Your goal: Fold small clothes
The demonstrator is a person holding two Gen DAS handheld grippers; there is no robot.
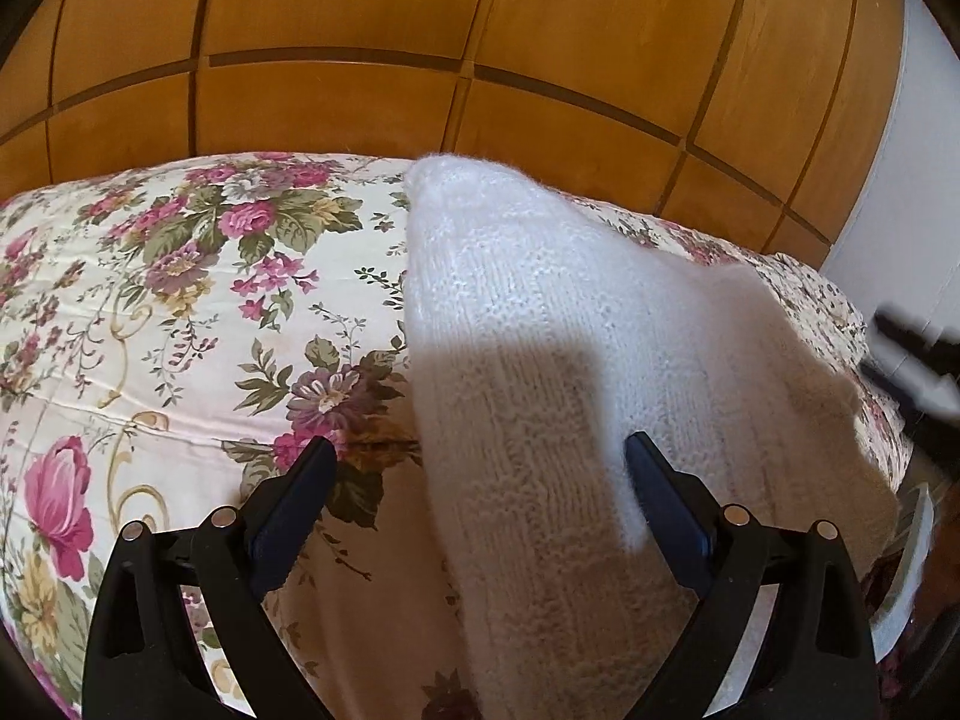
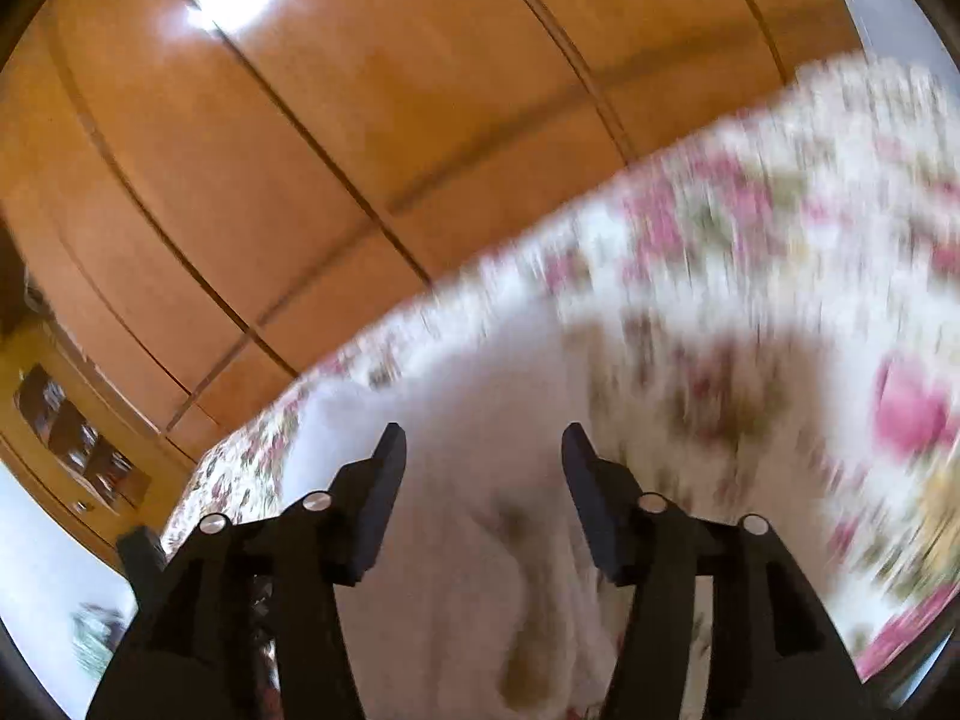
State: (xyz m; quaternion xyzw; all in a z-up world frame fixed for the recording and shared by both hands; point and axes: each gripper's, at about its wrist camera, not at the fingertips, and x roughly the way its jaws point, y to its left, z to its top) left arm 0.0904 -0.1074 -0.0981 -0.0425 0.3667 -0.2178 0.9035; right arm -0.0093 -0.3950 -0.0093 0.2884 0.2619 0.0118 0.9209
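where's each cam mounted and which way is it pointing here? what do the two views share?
Left wrist: on the left gripper, looking forward and down over a white knitted garment on a floral bedspread, wooden wardrobe behind; jaws open; the other gripper blurred at right.
Right wrist: on the right gripper, tilted and motion-blurred, same scene; jaws open above the garment.
Shared: garment, bedspread, wardrobe.
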